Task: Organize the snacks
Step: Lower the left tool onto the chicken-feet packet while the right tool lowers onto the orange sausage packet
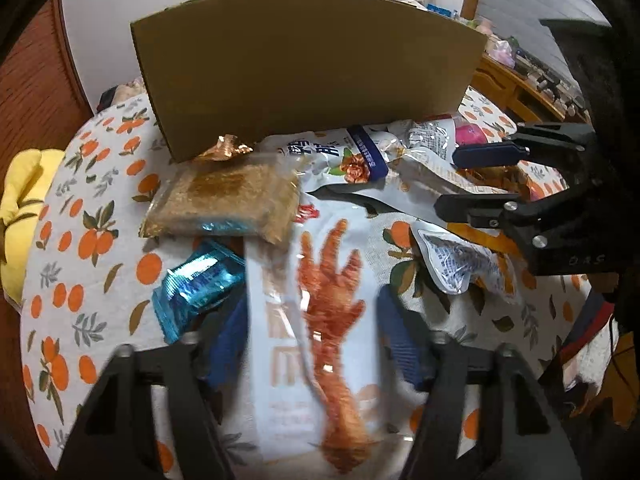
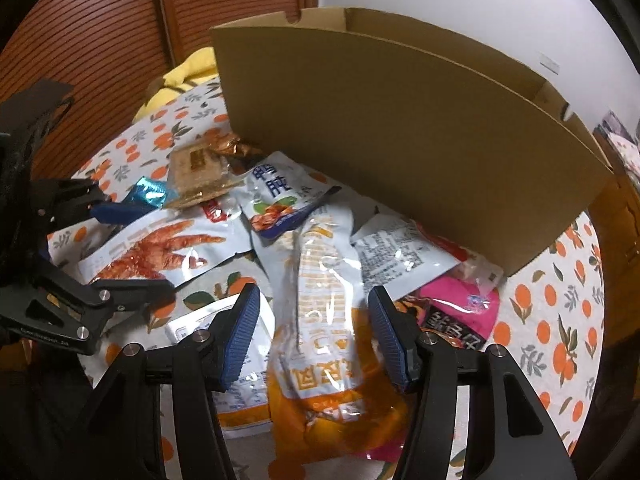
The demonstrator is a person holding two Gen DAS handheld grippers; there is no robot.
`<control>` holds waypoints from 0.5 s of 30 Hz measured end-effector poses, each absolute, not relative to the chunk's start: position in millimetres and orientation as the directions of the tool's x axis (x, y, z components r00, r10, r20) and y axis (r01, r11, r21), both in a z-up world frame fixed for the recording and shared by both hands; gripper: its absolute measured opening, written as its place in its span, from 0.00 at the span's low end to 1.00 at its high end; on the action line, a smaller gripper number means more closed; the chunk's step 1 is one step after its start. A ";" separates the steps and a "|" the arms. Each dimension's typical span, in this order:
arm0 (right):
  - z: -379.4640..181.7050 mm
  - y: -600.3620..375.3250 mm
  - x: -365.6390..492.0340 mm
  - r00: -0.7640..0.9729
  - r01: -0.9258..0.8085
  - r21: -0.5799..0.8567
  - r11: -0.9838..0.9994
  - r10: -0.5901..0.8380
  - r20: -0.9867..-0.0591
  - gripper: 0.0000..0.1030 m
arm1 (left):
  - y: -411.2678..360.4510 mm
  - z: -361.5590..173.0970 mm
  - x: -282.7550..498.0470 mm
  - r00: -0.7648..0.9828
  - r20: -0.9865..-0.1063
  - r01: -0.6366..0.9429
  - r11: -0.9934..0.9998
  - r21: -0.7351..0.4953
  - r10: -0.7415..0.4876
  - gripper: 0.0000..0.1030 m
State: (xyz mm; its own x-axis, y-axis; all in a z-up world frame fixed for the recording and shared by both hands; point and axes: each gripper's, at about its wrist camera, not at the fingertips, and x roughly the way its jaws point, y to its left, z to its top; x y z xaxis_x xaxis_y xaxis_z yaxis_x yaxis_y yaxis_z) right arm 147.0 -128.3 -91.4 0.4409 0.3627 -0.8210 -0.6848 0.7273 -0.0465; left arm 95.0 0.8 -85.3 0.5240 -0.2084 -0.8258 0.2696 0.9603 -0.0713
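Note:
A pile of snack packets lies on an orange-print tablecloth [image 1: 80, 240] in front of a tall cardboard box [image 1: 312, 72] [image 2: 400, 140]. My left gripper [image 1: 314, 340] [image 2: 148, 246] is shut on a white packet printed with chicken feet [image 1: 332, 280] [image 2: 160, 248], a blue pad at each long edge. My right gripper [image 2: 314, 312] [image 1: 446, 180] is shut on a creased orange-and-white packet [image 2: 320, 280], which bulges up between the pads. Both grippers point steeply down at the pile. The box's inside is hidden.
Around the held packets lie a clear biscuit packet [image 1: 224, 200], a teal wrapper [image 1: 196, 284], a white-and-blue duck packet [image 2: 276, 196], a white printed packet [image 2: 400, 256] and a pink one [image 2: 460, 300]. A yellow cloth [image 1: 20, 208] sits at the table's left edge. Wooden furniture stands behind.

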 end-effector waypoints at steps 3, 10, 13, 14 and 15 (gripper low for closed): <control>-95.3 -122.7 148.7 0.428 -0.696 -0.057 0.716 0.350 -0.834 0.58 | 5.2 -83.5 92.4 0.526 -0.822 0.283 0.956 -0.073 -0.218 0.43; -106.1 -112.0 156.1 0.381 -0.716 -0.052 0.696 0.327 -0.865 0.58 | 15.4 -81.1 88.6 0.518 -0.812 0.289 0.948 -0.131 -0.270 0.39; -105.9 -109.8 156.2 0.379 -0.716 -0.052 0.696 0.325 -0.867 0.56 | 13.0 -80.9 86.2 0.526 -0.808 0.281 0.951 -0.129 -0.265 0.39; -106.1 -109.6 156.3 0.372 -0.718 -0.046 0.694 0.328 -0.868 0.54 | 11.2 -80.7 84.4 0.529 -0.806 0.283 0.951 -0.126 -0.264 0.37; -106.0 -109.5 156.9 0.364 -0.720 -0.035 0.693 0.334 -0.870 0.50 | 10.7 -80.3 83.1 0.536 -0.803 0.285 0.951 -0.121 -0.262 0.35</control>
